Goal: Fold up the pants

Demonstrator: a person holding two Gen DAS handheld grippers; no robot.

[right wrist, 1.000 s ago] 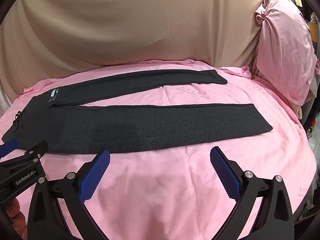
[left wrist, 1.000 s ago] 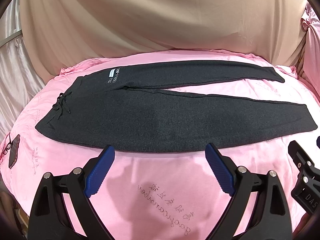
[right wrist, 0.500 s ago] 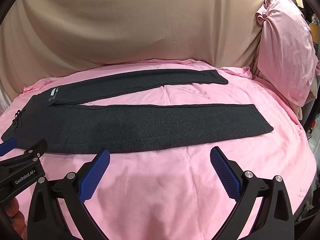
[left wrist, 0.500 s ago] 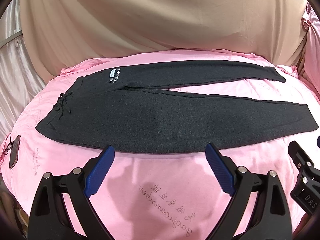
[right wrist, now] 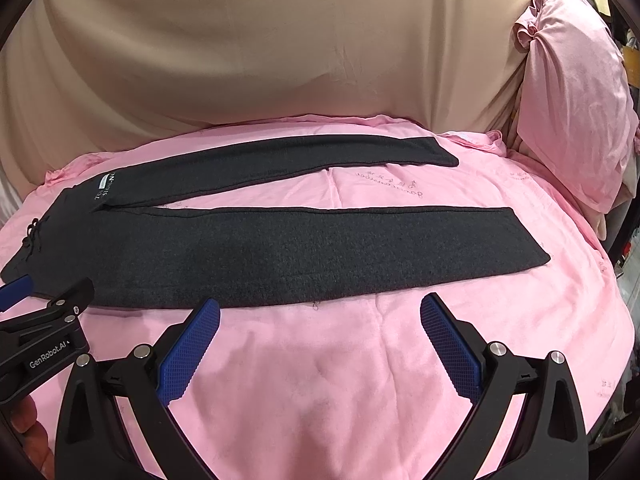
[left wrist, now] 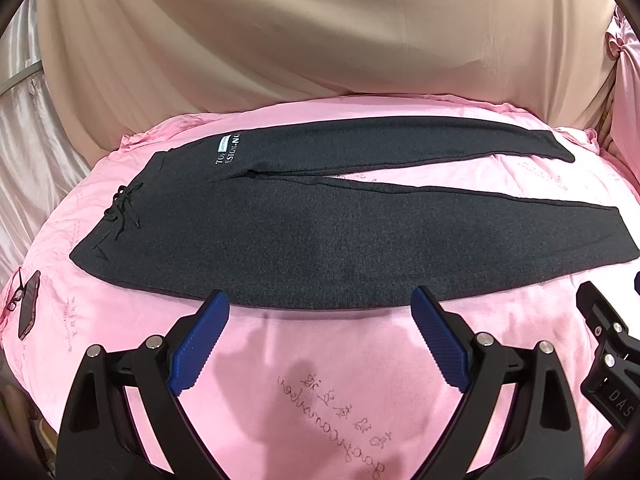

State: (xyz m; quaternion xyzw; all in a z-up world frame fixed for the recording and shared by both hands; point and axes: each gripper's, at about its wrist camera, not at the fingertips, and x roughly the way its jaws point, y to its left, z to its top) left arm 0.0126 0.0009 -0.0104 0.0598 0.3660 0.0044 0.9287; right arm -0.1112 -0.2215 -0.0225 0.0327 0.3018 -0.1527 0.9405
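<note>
Dark grey pants [left wrist: 300, 236] lie flat on the pink bed, waistband and drawstring at the left, both legs spread apart toward the right. They also show in the right wrist view [right wrist: 320, 252]. My left gripper [left wrist: 320, 304] is open and empty, its blue fingertips right at the near edge of the near leg. My right gripper [right wrist: 320, 312] is open and empty, just short of the near leg's front edge. The left gripper's side shows at the left in the right wrist view [right wrist: 44, 312].
A pink bedsheet [left wrist: 320, 400] covers the bed. A phone and glasses [left wrist: 28, 304] lie at the bed's left edge. A pink pillow [right wrist: 576, 92] stands at the right. Beige drapery [right wrist: 280, 48] hangs behind the bed.
Both grippers have edged slightly closer to the near edge of the pants. Both stay open and the pants have not moved.
</note>
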